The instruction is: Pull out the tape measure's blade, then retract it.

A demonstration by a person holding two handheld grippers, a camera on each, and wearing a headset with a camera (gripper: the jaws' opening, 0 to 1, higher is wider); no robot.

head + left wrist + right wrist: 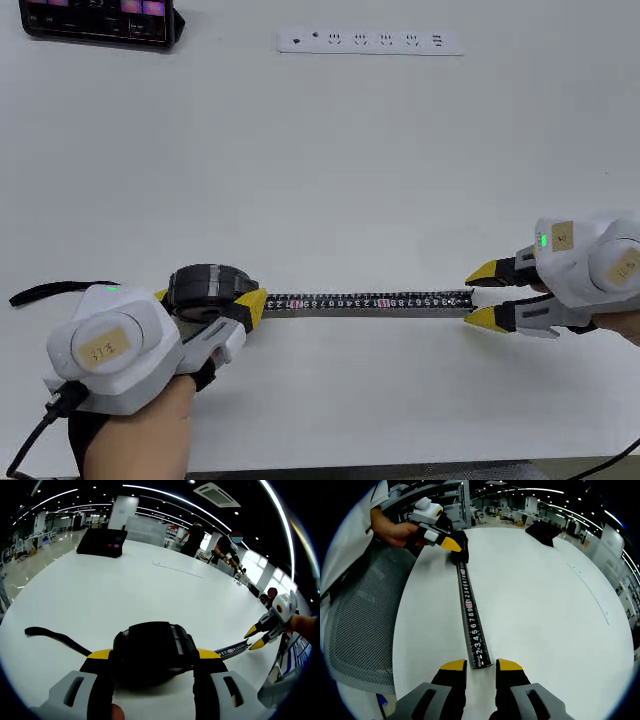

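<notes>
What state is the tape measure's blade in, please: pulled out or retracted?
Pulled out: the blade runs along the table from the case held in the left hand-held gripper to the tips of the right hand-held gripper.

The left claw (208, 298) and right claw (470, 298) match: rounded white housings, dark jaws tipped yellow, a tan handwritten sticker (104, 346) on each. Behind the left claw's housing trails a black cable (40, 428) — the person wears a white short-sleeved top (350, 550).

White table (350, 150) carries tape measure (210, 287), power strip (370, 41), dark tablet (100, 18)
</notes>
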